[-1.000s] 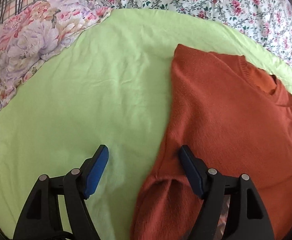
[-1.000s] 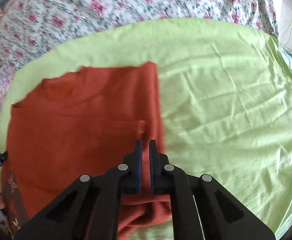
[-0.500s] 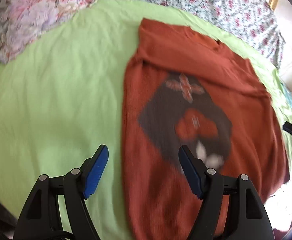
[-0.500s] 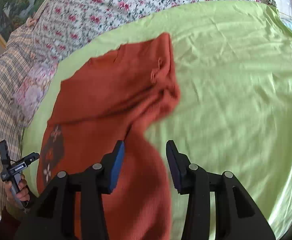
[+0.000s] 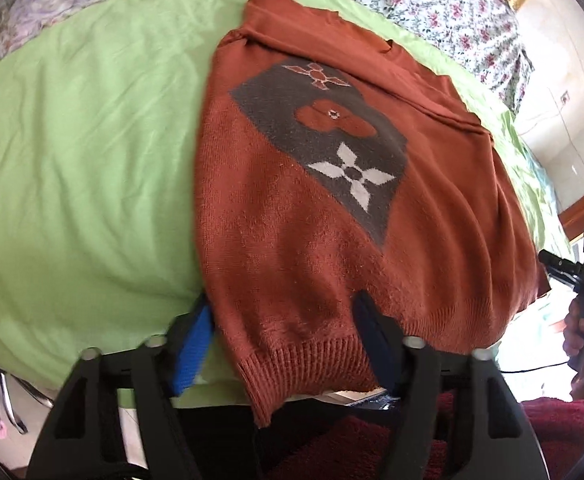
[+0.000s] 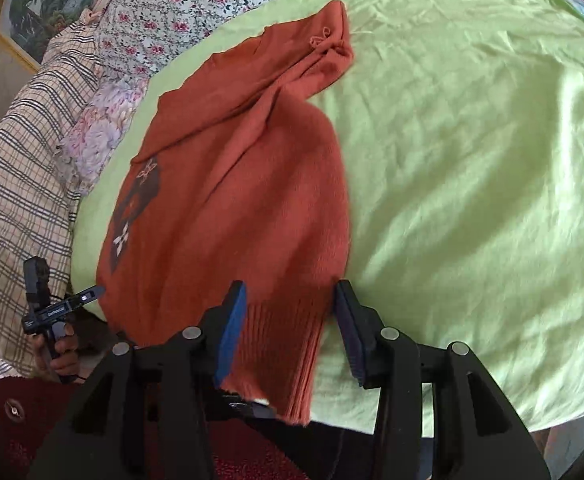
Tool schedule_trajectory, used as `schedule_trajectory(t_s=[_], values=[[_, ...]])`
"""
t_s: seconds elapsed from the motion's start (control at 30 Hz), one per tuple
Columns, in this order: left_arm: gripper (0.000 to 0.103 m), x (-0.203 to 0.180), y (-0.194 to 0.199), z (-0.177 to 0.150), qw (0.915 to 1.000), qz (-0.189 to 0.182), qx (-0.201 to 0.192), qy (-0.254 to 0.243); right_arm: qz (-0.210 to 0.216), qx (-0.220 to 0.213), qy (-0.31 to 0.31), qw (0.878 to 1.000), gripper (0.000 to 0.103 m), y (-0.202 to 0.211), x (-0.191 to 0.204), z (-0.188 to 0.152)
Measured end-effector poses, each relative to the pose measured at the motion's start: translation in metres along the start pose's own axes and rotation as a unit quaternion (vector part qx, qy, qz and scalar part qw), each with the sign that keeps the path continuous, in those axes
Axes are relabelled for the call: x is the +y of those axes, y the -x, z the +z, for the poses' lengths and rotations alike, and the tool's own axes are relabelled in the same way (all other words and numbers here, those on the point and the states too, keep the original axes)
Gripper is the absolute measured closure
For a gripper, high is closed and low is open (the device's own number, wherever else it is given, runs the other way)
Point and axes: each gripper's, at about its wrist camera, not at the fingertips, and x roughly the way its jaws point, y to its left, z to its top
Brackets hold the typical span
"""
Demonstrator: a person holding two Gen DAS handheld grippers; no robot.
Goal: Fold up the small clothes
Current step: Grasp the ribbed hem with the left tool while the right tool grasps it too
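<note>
Sweater (image 5: 299,216) lies mostly spread, lower centre of frame, one sleeve bunched upper centre; folding looks barely begun. Left tool (image 5: 282,344) and right tool (image 6: 290,328) both gape apart at its hem.

So the bed (image 6: 471,160) has a lime green sheet over it, a bit wrinkled, with a floral cover (image 5: 431,4) showing past the far edge. A rust-orange knit sweater (image 5: 311,220) lies straight on the green, grey patch with a white flower facing up. Its ribbed hem (image 6: 288,340) hangs off the near edge, sitting between the right gripper's fingers. One sleeve (image 6: 323,52) is bunched up far ahead of those fingers. A floral pillow (image 6: 100,128) and plaid cloth (image 6: 16,184) sit way off to their left.
</note>
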Motion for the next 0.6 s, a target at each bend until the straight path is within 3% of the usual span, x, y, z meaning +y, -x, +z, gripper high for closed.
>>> schedule_trajectory(t_s=[0.07, 0.1, 0.13, 0.17, 0.4, 0.53, 0.6], values=[[0.069, 0.000, -0.001, 0.000, 1.0000, 0.002, -0.003, -0.006, 0.006, -0.005, -0.005, 1.000, 0.057, 0.000, -0.001, -0.002], [0.077, 0.002, 0.000, 0.001, 1.0000, 0.001, -0.003, -0.006, 0.010, -0.003, -0.004, 1.000, 0.065, -0.002, 0.000, -0.003], [0.096, 0.005, 0.002, 0.003, 1.0000, -0.001, -0.003, -0.005, 0.009, 0.005, -0.001, 1.000, 0.083, -0.006, 0.002, -0.004], [0.096, 0.007, 0.004, 0.004, 1.0000, -0.004, -0.003, -0.004, 0.009, 0.010, -0.002, 1.000, 0.092, -0.009, 0.003, -0.005], [0.097, 0.004, 0.033, 0.002, 0.9982, -0.011, -0.042, -0.042, 0.081, -0.018, -0.004, 0.997, 0.093, 0.043, -0.008, -0.034], [0.095, 0.015, 0.016, 0.000, 0.9995, -0.012, -0.015, -0.026, 0.068, 0.004, -0.023, 0.997, 0.093, 0.037, -0.022, -0.048], [0.088, 0.023, 0.007, -0.001, 0.9997, -0.024, 0.004, -0.010, 0.076, 0.016, -0.048, 0.996, 0.088, 0.025, -0.030, -0.050]])
